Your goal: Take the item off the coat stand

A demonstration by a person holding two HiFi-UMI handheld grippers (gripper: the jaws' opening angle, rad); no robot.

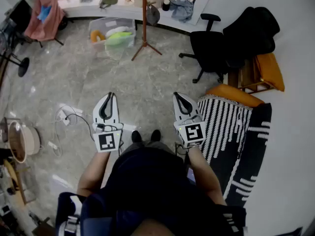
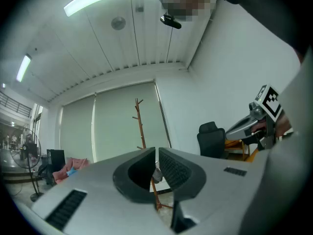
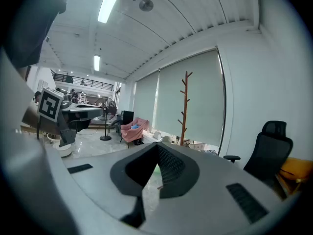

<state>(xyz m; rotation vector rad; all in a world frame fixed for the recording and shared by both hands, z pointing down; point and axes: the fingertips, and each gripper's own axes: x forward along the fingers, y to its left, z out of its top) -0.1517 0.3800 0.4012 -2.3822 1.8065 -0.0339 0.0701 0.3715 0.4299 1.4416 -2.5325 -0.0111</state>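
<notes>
Grey shiny stone floor [image 1: 98, 77] fills most of the head view. A person in a dark top [image 1: 152, 181] stands on it and looks down at their own arms. A black and white stripy blanket [image 1: 231, 132] lies at the person's right, next to an orange cushion [image 1: 234, 95]. A black office chair [image 1: 209, 48] on wheels stands farther away on that side. The brown wooden coat stand [image 1: 144, 18] is across the room, near the long white ledge under the window, well apart from both claws. A see-through plastic box [image 1: 112, 33] with green and yellow things inside sits on the floor just left of the stand. The left gripper [image 1: 111, 96] and the right gripper [image 1: 175, 95] are held out in front of the person, side by side. Each claw has its two jaws closed together at the tips, with nothing gripped. A small grey item [image 1: 153, 15] hangs low on the coat stand, on its right side; I cannot tell what it is.
</notes>
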